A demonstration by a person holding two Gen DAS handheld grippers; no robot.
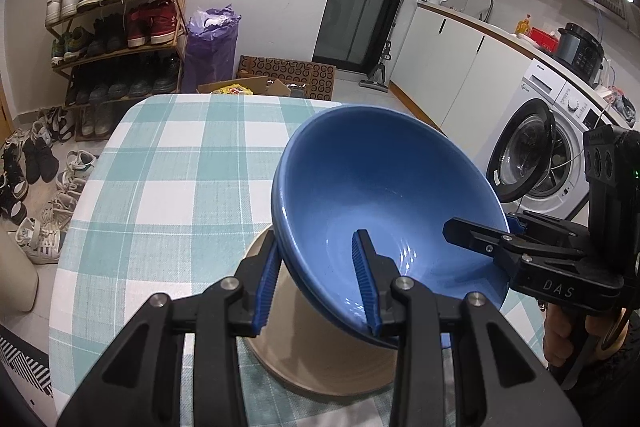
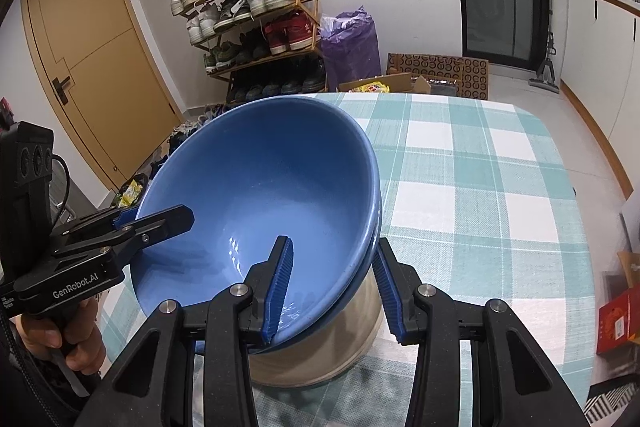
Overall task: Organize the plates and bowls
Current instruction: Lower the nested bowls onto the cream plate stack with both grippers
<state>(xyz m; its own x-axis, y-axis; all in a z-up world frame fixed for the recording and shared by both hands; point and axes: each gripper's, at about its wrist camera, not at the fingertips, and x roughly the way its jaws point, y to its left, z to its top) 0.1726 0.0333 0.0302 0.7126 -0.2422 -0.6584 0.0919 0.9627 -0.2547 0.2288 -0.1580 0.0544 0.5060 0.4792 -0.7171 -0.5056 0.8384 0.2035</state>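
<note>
The left wrist camera is looking down along its own fingers from just left of the bowl (image 1: 384, 195), very near it, facing across the table (image 1: 180, 163) toward the shoe rack (image 1: 116, 11) and the washer (image 1: 560, 143). The right wrist camera is looking down from just right of the bowl (image 2: 260, 183), equally near, facing the rack (image 2: 260, 23) and a door (image 2: 92, 43). Both are sharing bowl, table and rack.

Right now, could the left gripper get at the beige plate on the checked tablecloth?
Probably not: its fingers straddle the rim of the blue ceramic bowl, which hangs tilted over the beige plate and covers most of it.
</note>
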